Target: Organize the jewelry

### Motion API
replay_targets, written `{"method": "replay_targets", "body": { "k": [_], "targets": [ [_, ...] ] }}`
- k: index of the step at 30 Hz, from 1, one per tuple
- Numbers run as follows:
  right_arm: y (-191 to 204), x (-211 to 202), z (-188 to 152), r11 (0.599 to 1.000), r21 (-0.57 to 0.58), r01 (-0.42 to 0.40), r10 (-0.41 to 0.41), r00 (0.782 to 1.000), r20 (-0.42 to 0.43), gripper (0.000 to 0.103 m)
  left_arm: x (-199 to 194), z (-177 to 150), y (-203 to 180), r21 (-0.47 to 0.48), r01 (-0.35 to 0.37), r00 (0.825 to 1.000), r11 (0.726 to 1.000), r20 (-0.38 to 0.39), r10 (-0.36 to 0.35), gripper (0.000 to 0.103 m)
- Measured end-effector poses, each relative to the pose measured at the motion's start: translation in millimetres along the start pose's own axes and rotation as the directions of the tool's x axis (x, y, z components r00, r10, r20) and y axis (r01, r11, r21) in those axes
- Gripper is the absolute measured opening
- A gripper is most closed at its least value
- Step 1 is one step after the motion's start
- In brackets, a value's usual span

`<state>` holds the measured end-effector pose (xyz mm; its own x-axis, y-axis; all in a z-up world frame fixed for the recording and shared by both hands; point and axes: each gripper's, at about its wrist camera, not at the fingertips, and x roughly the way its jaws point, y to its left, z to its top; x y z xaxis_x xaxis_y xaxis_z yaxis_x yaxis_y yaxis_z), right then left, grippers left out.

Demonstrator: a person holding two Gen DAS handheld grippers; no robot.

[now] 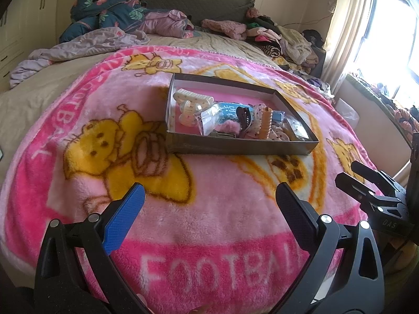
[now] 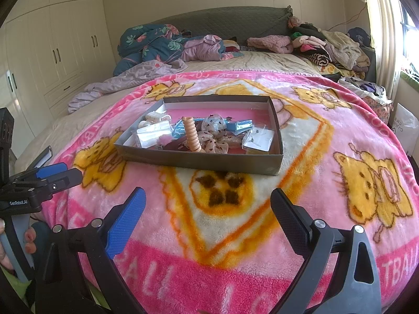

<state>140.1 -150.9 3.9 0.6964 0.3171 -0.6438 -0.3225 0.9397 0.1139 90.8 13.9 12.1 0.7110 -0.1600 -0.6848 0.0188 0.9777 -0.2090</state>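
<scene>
Here my left gripper (image 1: pixel 209 196) and my right gripper (image 2: pixel 207 201) are both spread wide, with nothing in them, over the pink blanket (image 1: pixel 209 222) on the bed. The box (image 2: pixel 199 161) of hair clips (image 1: pixel 193 99) and jewelry packets (image 2: pixel 258 137) sits in the blanket's middle.

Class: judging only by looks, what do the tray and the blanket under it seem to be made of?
Tray: probably cardboard, matte brown outside, paler inside; thin straight walls with folded corners.
Blanket: likely synthetic fleece, plush and fuzzy; printed pink with yellow cartoon figures.
</scene>
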Motion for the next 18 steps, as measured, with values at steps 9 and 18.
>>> {"method": "replay_targets", "body": {
  "k": [9,18],
  "targets": [
    [0.7,-1.7,-1.3,1.000,-0.002,-0.003,0.003,1.000,0.001,0.093,-0.3,-0.3,0.5,-0.001,-0.003,1.000,1.000,-0.001,0.003,0.092],
    [1.5,-1.4,-1.3,1.000,-0.003,-0.002,0.002,1.000,-0.001,0.093,-2.4,-1.5,5.2,-0.002,-0.002,1.000,1.000,-0.003,0.002,0.092]
  ]
}}
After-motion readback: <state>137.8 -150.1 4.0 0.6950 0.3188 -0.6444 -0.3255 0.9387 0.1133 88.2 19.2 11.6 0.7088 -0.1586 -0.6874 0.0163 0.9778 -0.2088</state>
